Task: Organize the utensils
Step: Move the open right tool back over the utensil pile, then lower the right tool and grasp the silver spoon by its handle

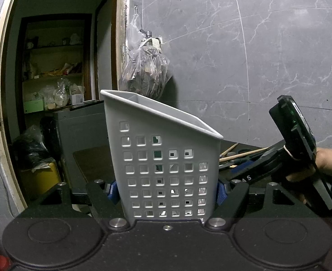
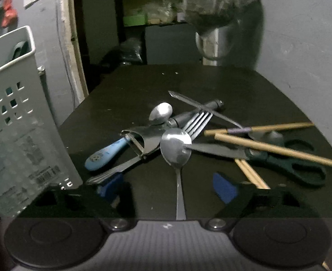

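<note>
The left tongs (image 1: 166,190) sit level, blue pads pressed to both sides of the upright grey perforated caddy (image 1: 163,158), which holds a dark-handled item (image 2: 19,48). The right tongs (image 2: 167,186) hover wide apart, gripping nothing. A spoon (image 2: 176,150) lies between them on the dark worktop (image 2: 129,85), beside the forks, peeler, scissors (image 2: 285,160) and chopsticks (image 2: 276,149).

A clear plastic bag (image 1: 144,71) hangs on the marbled wall (image 1: 245,52) beyond the desk's (image 2: 143,85) far edge; cluttered shelves (image 1: 52,74) fill the doorway.
</note>
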Demonstrator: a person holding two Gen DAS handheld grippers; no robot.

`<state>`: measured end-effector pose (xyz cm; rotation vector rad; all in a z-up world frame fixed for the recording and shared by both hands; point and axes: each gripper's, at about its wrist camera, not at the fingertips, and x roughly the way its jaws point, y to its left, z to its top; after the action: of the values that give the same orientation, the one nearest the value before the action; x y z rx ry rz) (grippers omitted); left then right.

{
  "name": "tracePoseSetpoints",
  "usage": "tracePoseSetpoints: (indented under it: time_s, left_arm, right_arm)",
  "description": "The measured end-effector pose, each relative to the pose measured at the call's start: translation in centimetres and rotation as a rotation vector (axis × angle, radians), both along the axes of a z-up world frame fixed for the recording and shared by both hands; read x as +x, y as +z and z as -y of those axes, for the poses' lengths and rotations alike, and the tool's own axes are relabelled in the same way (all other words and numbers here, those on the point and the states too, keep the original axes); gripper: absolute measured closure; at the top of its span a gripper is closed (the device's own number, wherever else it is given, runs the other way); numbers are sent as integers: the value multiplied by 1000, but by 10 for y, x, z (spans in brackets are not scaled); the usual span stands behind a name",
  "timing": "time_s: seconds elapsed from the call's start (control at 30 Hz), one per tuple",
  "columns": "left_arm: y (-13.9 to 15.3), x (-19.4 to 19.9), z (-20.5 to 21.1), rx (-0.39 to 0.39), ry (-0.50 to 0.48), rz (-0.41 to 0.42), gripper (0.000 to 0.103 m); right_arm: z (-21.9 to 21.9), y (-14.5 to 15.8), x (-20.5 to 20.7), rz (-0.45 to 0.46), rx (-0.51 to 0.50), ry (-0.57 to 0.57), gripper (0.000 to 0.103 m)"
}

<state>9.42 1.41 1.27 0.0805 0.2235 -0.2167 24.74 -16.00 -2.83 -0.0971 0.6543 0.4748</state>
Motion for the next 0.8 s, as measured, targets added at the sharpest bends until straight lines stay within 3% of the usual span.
tracePoseSetpoints:
  time_s: [0.07, 0.13, 0.5, 0.67, 0.8]
  left_arm:
    - [0, 0, 0, 0, 0, 0, 26]
    - [0, 0, 0, 0, 0, 0, 26]
    - [0, 0, 0, 1, 0, 0, 26]
    - [0, 0, 0, 0, 0, 0, 26]
    - [0, 0, 0, 0, 0, 0, 26]
  right_arm:
    - [0, 1, 0, 11, -6, -10, 36]
    - [2, 3, -1, 13, 2, -14, 44]
    - [9, 3, -6, 27, -1, -49, 75]
    - [13, 4, -14, 28, -5, -45, 98]
    - [15, 5, -26, 26, -20, -51, 98]
